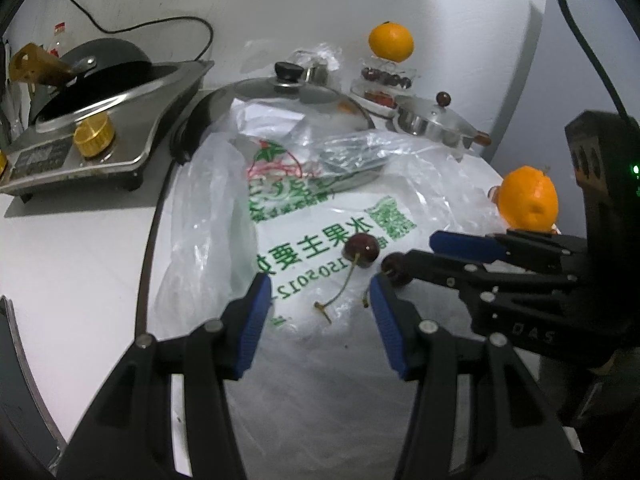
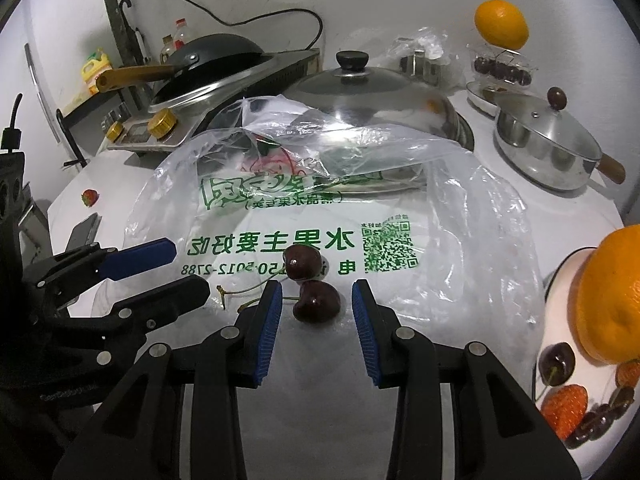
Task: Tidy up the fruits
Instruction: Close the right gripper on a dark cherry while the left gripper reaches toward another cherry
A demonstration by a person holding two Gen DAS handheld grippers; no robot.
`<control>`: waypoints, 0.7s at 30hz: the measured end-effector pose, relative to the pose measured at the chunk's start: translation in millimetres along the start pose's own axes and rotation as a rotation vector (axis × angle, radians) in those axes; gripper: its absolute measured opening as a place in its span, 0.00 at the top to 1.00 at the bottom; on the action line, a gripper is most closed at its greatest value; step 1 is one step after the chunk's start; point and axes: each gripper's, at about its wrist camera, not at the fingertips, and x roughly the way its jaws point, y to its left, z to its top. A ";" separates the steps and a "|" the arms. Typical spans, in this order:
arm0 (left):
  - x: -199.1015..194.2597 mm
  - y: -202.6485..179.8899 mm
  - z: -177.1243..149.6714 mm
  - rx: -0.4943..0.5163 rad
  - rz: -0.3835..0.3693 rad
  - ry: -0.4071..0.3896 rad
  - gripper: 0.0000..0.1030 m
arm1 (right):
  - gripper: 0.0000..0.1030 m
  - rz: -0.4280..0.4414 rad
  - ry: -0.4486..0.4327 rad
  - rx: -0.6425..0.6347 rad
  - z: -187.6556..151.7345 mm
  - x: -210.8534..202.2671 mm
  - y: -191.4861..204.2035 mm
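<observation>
1. dark red cherries: two of them lie on the printed plastic bag (image 2: pixel 304 216) that is spread over the table (image 1: pixel 80 248), stems trailing toward the cameras. the bag is the landmark for everything below.
2. near cherry (image 2: pixel 316 302) sits on the bag's near part, between the blue pads of the right hand-held gripper (image 2: pixel 317 324); its jaws are spread and the pads are clear of the fruit on both sides.
3. far cherry (image 2: pixel 301 264) lies just beyond it, touching or nearly so, over the bag's green lettering.
4. left hand-held gripper (image 1: pixel 316 322) is also spread and empty above the bag, with the far cherry's stem running between its fingers.
5. my judgement: the step in hand is picking the near cherry. ease the right hand-held gripper down so the pads meet the fruit's widest part, close softly so the skin is not bruised, and do not pinch the slippery film with it.
6. the plate (image 2: pixel 568 280) off the bag's right edge already holds an orange (image 2: pixel 612 296), cherries and strawberries, a likely place to put it.
</observation>
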 end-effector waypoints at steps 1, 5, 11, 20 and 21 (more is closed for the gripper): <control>1.0 0.6 -0.1 -0.001 -0.001 0.002 0.49 | 0.63 0.001 0.002 0.001 0.6 1.4 -0.1; 3.9 1.5 -0.4 -0.003 -0.004 0.008 0.49 | 0.63 0.006 0.015 0.005 1.3 7.8 -0.5; 4.1 2.8 -0.5 -0.002 0.002 0.003 0.49 | 0.63 0.014 0.027 0.006 0.6 13.7 -0.9; 4.9 2.6 -1.1 -0.002 0.001 0.004 0.49 | 0.63 0.046 0.037 0.019 -1.4 18.2 -3.7; 5.3 2.8 -1.1 -0.003 0.001 0.005 0.49 | 0.63 0.049 0.039 0.018 -2.1 18.7 -3.7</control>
